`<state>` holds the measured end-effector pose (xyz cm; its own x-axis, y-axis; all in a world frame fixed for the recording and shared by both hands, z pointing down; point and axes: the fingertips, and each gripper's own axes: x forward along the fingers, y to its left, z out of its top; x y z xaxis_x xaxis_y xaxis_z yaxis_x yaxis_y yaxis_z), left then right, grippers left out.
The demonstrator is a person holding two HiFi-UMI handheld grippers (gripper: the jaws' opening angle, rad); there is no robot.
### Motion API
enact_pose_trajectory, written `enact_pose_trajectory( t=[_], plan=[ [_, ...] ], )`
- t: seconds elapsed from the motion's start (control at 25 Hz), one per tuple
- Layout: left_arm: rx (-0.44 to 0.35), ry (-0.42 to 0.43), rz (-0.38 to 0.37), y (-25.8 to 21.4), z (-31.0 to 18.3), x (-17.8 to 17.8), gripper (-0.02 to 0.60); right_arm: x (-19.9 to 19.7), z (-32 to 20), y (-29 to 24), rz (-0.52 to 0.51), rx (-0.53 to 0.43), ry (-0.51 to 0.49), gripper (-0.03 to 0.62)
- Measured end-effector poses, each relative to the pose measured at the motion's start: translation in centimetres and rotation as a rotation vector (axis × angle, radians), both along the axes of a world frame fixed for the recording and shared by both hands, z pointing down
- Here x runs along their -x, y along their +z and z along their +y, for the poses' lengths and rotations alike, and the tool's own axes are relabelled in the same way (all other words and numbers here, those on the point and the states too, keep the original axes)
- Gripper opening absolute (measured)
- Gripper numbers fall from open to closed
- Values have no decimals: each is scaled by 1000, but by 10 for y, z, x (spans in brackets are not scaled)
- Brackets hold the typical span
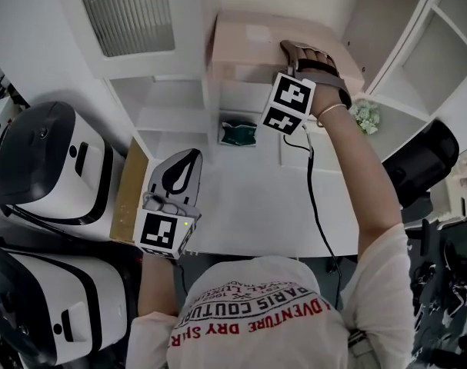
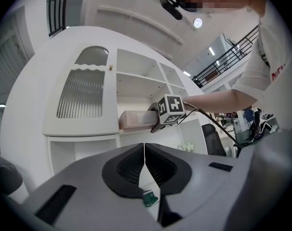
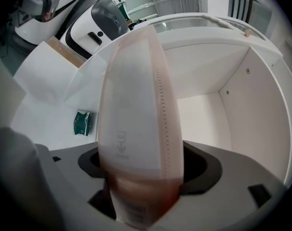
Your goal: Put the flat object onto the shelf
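Observation:
A flat pale pink box (image 1: 248, 37) lies on the white shelf (image 1: 241, 79) of the cabinet, long side running left to right. My right gripper (image 3: 141, 177) is at its right end, under the person's hand, its marker cube (image 1: 293, 98) facing up. In the right gripper view the box (image 3: 136, 105) stands between the wide-set jaws, and a thin dark gap shows beside it at the lower left. The shelf compartment (image 3: 203, 114) lies behind it. My left gripper (image 1: 183, 164) hangs over the white table, jaws shut and empty (image 2: 145, 162).
A small green packet (image 1: 238, 133) lies on the table below the shelf. Two white machines (image 1: 52, 167) (image 1: 56, 306) stand at the left beside a cardboard sheet (image 1: 129, 191). Small white flowers (image 1: 366, 115) and a black chair (image 1: 418, 160) are at the right.

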<state>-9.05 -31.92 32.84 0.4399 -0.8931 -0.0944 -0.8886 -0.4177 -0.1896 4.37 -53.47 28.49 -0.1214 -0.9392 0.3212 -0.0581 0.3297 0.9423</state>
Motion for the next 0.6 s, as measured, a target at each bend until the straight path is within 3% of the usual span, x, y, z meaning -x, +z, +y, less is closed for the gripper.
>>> enact_pose_trajectory(
  t=[0.24,0.6],
  plan=[
    [20,-7,-3,7,-13,-5,20,-3,-21,1,64,-81,-1,408],
    [37,-20,-9,16,-29,-8,20,-1,-38,8,78,-38,54,463]
  ],
)
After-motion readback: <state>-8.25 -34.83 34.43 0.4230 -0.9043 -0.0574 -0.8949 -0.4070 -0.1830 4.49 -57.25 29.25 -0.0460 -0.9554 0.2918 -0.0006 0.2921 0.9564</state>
